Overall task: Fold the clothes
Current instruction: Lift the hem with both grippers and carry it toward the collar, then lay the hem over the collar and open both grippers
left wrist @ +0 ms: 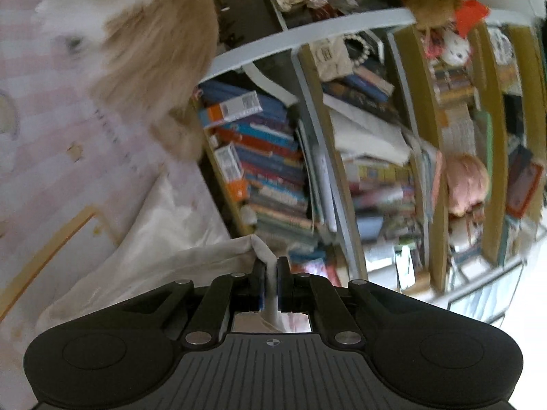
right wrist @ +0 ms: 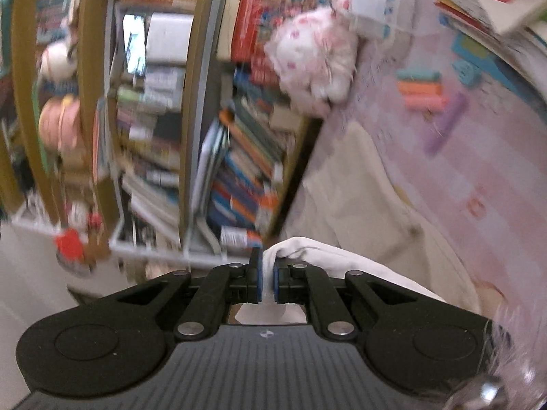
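You had the left gripper pinching one edge of the white garment and the right gripper clamped on another edge, the cloth trailing over the pink striped bed cover beside the crowded bookshelf.

Matt white cloth garment, fluffy plush toy, matt black plastic gripper.

I have a soft white cloth pinched at two spots. One bunched corner sticks up between my left fingers, and another fold sits between my right ones. The rest hangs down, wrinkly, onto the pink striped bed cover below.
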